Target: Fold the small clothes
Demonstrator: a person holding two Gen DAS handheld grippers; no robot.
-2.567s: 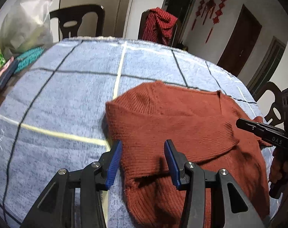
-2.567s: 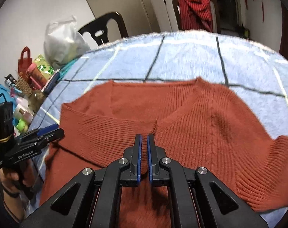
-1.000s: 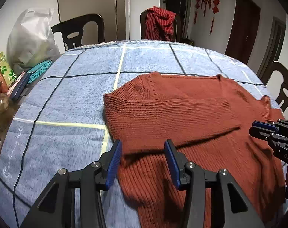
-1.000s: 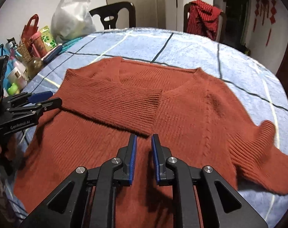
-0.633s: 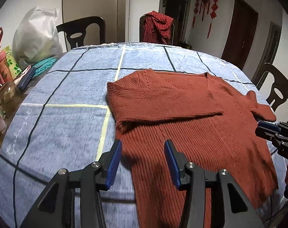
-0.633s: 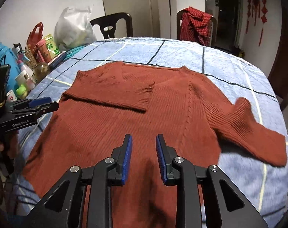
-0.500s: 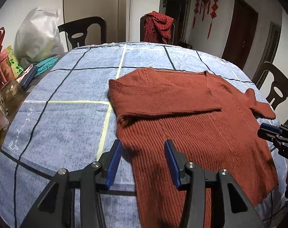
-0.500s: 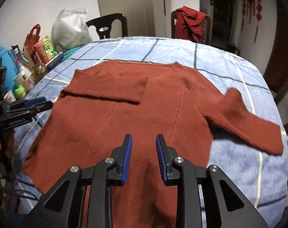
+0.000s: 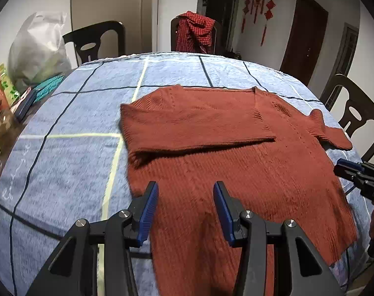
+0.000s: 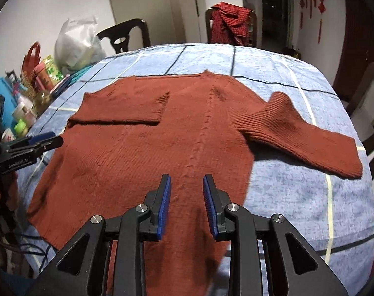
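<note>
right gripper: black two-finger gripper with blue pads (image 10: 187, 204) is hovering over the lower body of the rust-red ribbed knit sweater (image 10: 162, 148); jaws are opening, nothing between them, pads not touching knit.
left gripper: matching black-and-blue gripper (image 9: 185, 209) is hovering above the sweater's near left edge, jaws apart, holding nothing.
pose: both are pointing steeply down and forward over the near hem; the left one is also showing side-on at the left edge of the right wrist view, with part of a hand under it.
sweater: it is lying flat on the blue checked tablecloth (image 10: 297, 192), neck far, hem near and hanging past the table edge.
left sleeve: folded sleeve (image 9: 199, 125) is lying across the chest.
right sleeve: unfolded sleeve (image 10: 302, 138) is lying out on the cloth, bent upward at the elbow.
risk 1: a pinch on the bent part is likely catching one layer only, so the cuff is trailing and folding crooked.
risk 2: loose knit is stretching and dragging the body, probably undoing the folded sleeve.
risk 3: overhanging hem is likely sliding off under a near-side pull.
far: red checked garment (image 10: 230, 22) is hanging on a dark chair, well apart.
</note>
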